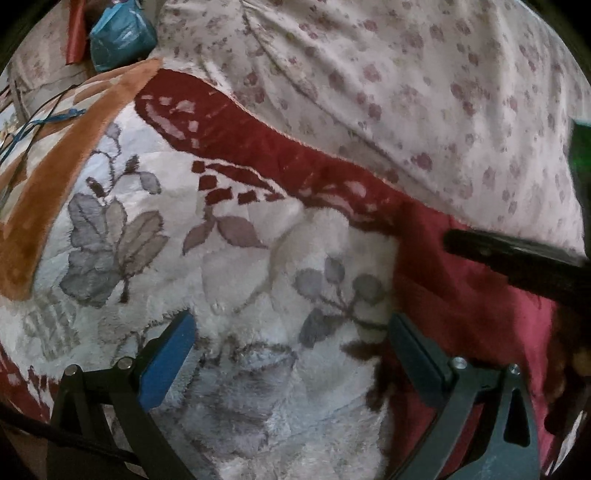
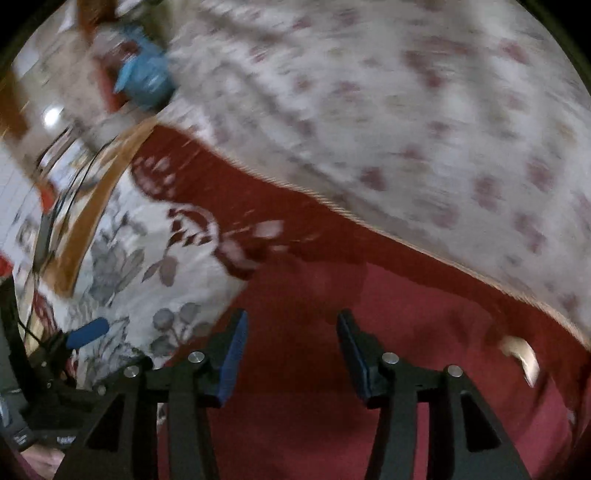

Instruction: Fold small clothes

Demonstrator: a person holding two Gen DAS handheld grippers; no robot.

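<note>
A dark red garment (image 1: 461,314) lies spread on a plush white blanket (image 1: 240,288) with grey flowers. My left gripper (image 1: 291,321) hovers open over the blanket, its right pad at the garment's left edge and nothing between its pads. A black finger of the right gripper (image 1: 517,262) reaches in over the red cloth from the right. In the blurred right wrist view, my right gripper (image 2: 292,315) stands open just above the red garment (image 2: 424,325), with only flat cloth under the gap. A pale tag (image 2: 521,354) shows on the garment's right side.
A white sheet with small pink flowers (image 1: 406,92) lies beyond the blanket's dark red border. A blue plastic bag (image 1: 122,33) sits at the far left, with thin cables (image 1: 37,122) beside the blanket's orange edge. The left gripper's blue pad (image 2: 86,332) shows low on the left.
</note>
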